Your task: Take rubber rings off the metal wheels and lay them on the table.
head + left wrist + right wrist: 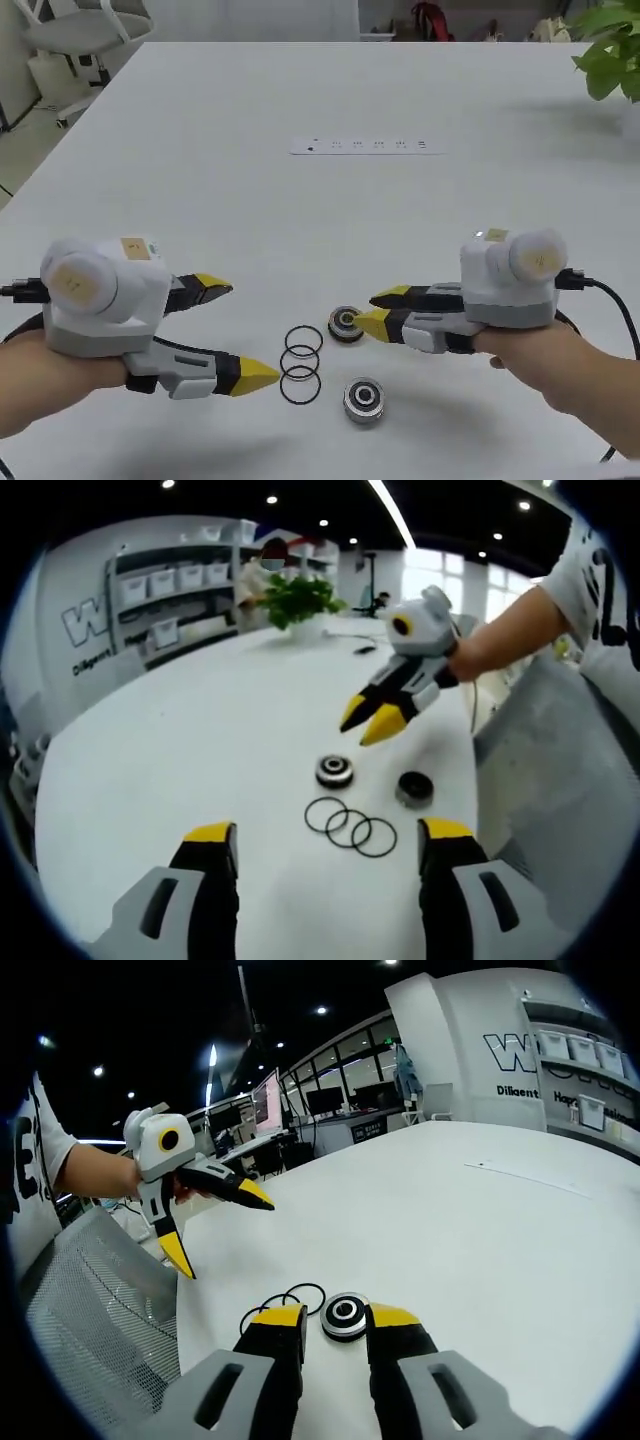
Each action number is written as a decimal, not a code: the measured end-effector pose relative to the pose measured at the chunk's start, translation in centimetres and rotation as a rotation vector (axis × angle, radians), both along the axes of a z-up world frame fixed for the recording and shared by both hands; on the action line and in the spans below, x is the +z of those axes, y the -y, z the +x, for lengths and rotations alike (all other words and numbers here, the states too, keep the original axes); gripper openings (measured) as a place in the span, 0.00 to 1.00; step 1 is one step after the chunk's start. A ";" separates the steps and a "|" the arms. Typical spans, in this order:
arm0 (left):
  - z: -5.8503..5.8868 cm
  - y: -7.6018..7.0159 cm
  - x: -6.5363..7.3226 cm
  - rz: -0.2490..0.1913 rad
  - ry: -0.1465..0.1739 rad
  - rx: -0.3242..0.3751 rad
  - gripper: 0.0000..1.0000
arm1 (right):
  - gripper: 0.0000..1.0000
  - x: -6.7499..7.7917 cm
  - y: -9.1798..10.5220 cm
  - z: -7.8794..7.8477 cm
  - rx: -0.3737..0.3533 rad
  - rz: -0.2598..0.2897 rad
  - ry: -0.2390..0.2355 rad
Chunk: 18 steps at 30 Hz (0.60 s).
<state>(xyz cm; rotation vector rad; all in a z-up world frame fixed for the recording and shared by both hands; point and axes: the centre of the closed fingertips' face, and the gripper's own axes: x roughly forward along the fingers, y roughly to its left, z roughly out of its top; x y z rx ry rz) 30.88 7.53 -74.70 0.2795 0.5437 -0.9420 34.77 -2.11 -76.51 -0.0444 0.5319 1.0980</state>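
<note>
White desk (300, 210) in an open office. Nearest the person, one metal wheel (363, 398) lies flat, hub hole up, no gripper touching it. Just left of it, three black rubber rings (301, 361) lie flat on the desk in a short chain, each touching or overlapping the next. The row's long axis runs away from the person. Left gripper (240, 331) sits left of the rings, fingers wide apart and empty, pointing right across the desk. Behind the rings, a second metal wheel (346, 323) also lies flat, hole up. Right gripper (378, 310) points left at it, fingers slightly apart, lower tip just beside the wheel's edge. Can't tell if it touches. Further back is a flat inset strip (365, 147). Potted plant (610, 50) at far right, office chair (85, 30) at far left.
</note>
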 end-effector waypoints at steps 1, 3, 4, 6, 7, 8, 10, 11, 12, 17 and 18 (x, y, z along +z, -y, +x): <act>0.1 0.1 0.0 0.000 0.000 -0.001 0.74 | 0.20 -0.1 0.1 0.0 0.000 -0.001 0.001; 0.3 0.3 0.0 -0.006 -0.002 0.000 0.73 | 0.21 -0.2 0.3 0.1 -0.001 -0.005 0.002; 0.5 0.4 0.0 -0.009 -0.004 0.002 0.73 | 0.21 -0.3 0.4 0.2 -0.002 -0.008 0.006; 0.7 0.5 0.0 -0.011 -0.004 0.003 0.71 | 0.21 -0.4 0.5 0.2 -0.002 -0.014 0.009; 0.8 0.6 0.0 -0.013 -0.003 0.004 0.71 | 0.21 -0.5 0.5 0.2 -0.002 -0.016 0.010; 0.9 0.6 0.0 -0.014 -0.005 0.005 0.70 | 0.21 -0.6 0.6 0.2 -0.001 -0.019 0.011; 1.1 0.8 0.0 -0.017 -0.006 0.007 0.69 | 0.21 -0.8 0.7 0.2 0.001 -0.023 0.011; 1.2 0.8 -0.1 -0.018 -0.007 0.008 0.69 | 0.21 -1.0 0.7 0.2 0.002 -0.028 0.012; 1.3 0.9 -0.1 -0.019 -0.008 0.009 0.69 | 0.21 -1.2 0.8 0.2 0.002 -0.032 0.014; 1.7 1.2 -0.5 -0.016 -0.011 0.008 0.67 | 0.21 -1.8 1.0 0.2 -0.001 -0.040 0.009; 1.8 1.2 -0.6 -0.018 -0.012 0.008 0.66 | 0.21 -1.9 1.0 0.2 -0.002 -0.039 0.008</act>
